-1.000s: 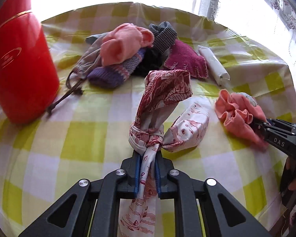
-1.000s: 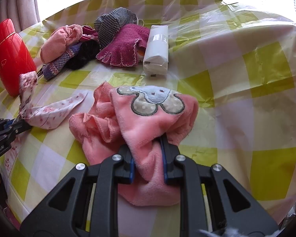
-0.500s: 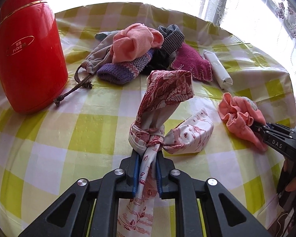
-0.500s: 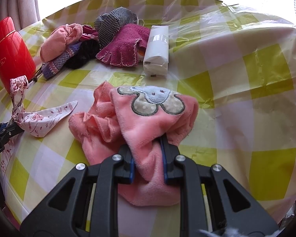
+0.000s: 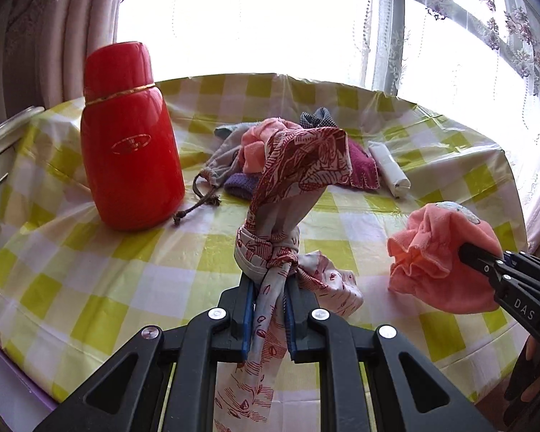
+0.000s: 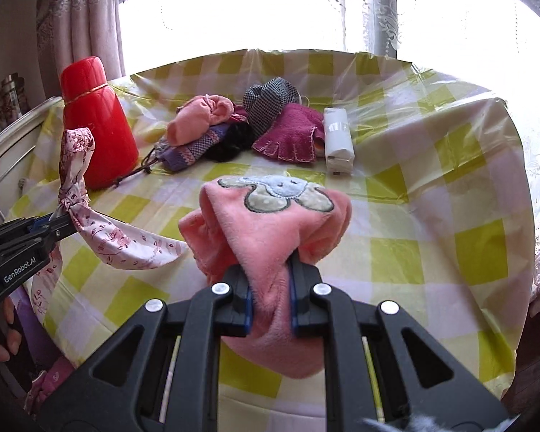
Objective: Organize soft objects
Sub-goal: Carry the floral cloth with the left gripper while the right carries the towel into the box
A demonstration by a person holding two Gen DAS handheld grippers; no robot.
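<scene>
My left gripper (image 5: 268, 309) is shut on a knotted red-and-white patterned scarf (image 5: 298, 165), held above the checked tablecloth (image 5: 90, 288); the scarf also shows at the left of the right wrist view (image 6: 118, 241). My right gripper (image 6: 270, 298) is shut on a pink fleece cloth with a flower patch (image 6: 270, 223), lifted off the table; it shows at the right of the left wrist view (image 5: 439, 252). A pile of soft items (image 6: 234, 126) lies at the back: pink sock, purple knit, checked cloth, magenta glove.
A red thermos (image 5: 129, 136) stands at the back left, also in the right wrist view (image 6: 93, 118). A white roll (image 6: 337, 140) lies right of the pile. A drawstring pouch's cord (image 5: 198, 201) trails beside the thermos. Window and curtains stand behind the table.
Both grippers have risen and pulled back from the table, lifting the scarf and the pink cloth clear of the surface. The scarf's loose end now hangs free.
</scene>
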